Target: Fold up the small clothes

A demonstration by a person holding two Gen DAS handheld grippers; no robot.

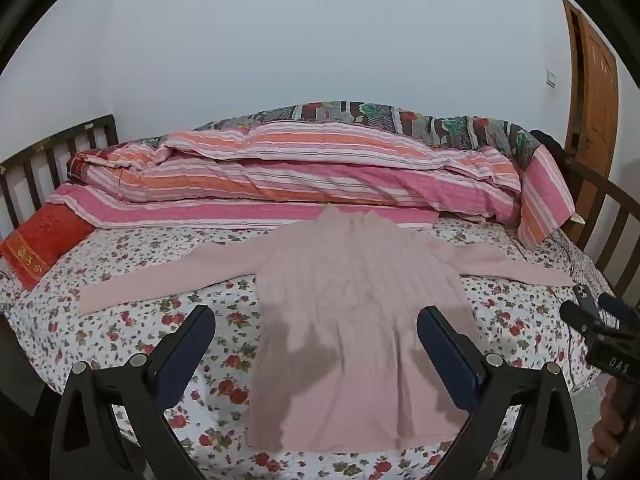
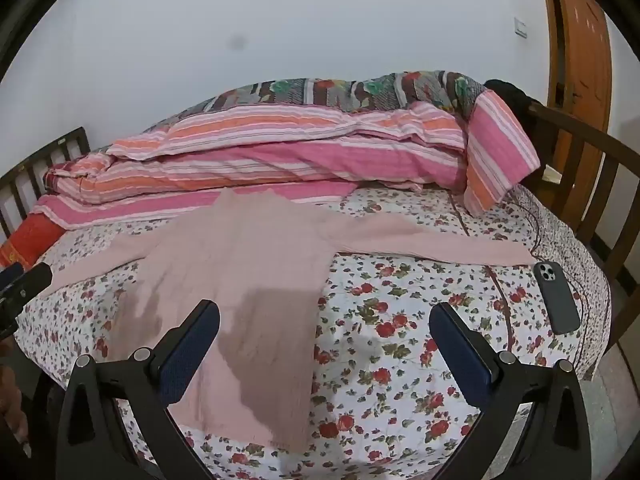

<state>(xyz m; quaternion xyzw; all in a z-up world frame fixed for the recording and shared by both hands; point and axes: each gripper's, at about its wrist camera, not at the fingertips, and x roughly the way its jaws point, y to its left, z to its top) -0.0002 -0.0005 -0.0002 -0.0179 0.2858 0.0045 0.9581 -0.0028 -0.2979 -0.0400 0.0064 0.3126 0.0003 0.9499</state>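
Left gripper: blue-padded fingers spread wide at the bottom of the left wrist view, holding nothing, above the lower part of the pink sweater; their shadows fall on the knit between them. Right gripper: fingers likewise spread wide and holding nothing; the left finger sits over the sweater's hem side, the right finger over bare floral bedsheet. Contact with fabric cannot be told in either view. The right gripper also appears at the right edge of the left wrist view, and the left gripper at the left edge of the right wrist view. Sweater lies flat on the bed, hem toward the cameras, collar away, both sleeves stretched out sideways; centre of the left wrist frame, centre-left of the right wrist frame. Ribbed texture runs lengthwise on the body. A dark phone lies on the sheet at the right of the right wrist frame, just beyond the tip of the right sleeve, camera lenses up. A red cushion with gold print sits at the left edge of the left wrist frame. Behind the sweater collar, a pink-and-orange striped quilt is bunched across the bed, with a patterned floral blanket stacked behind it. Dark wooden slatted bed frame at both sides. White wall behind; wooden door at the upper right.
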